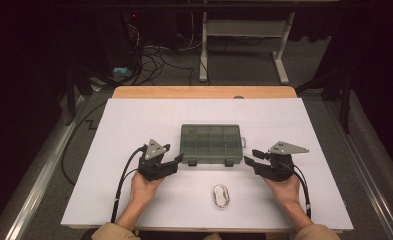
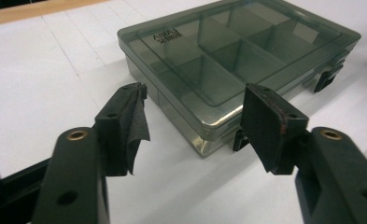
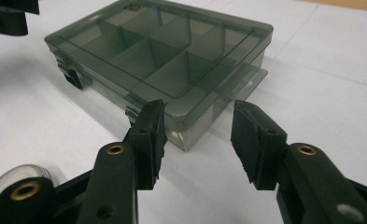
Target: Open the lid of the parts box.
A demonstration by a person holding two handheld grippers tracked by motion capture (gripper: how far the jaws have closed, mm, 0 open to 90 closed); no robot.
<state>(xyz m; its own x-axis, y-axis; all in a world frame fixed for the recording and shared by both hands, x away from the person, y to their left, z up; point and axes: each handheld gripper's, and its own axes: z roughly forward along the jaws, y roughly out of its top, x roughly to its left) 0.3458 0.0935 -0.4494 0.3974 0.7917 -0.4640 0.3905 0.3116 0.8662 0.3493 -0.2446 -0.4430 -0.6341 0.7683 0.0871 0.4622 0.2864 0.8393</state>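
A smoky grey compartment box (image 1: pixel 211 144) sits lid-down-shut near the middle of the white table (image 1: pixel 134 120), its two black latches (image 1: pixel 191 162) on the side facing the person's edge. Through the clear lid the dividers show; the compartments look bare, though the tint makes that hard to swear to.

The left gripper (image 1: pixel 177 159) lies just off the box's near-left corner, held in the person's left hand (image 1: pixel 145 189). In the left gripper view (image 2: pixel 195 112) its jaws stand partly apart with that corner of the box ahead of them and between their lines — the pads are not touching the plastic. A flap of loose pad lining hangs off the left-hand jaw there.

The right gripper (image 1: pixel 249 161) mirrors it at the near-right corner, in the right hand (image 1: pixel 285 190). In the right gripper view (image 3: pixel 197 126) the jaws are at a middling gap, the box's corner just beyond the tips, and nothing is gripped.

A small oval clear-and-white thing (image 1: pixel 221 196) lies nearer the person's edge of the table, between the two forearms and well apart from the box — its rim shows at the lower left of the right gripper view (image 3: pixel 13 175).
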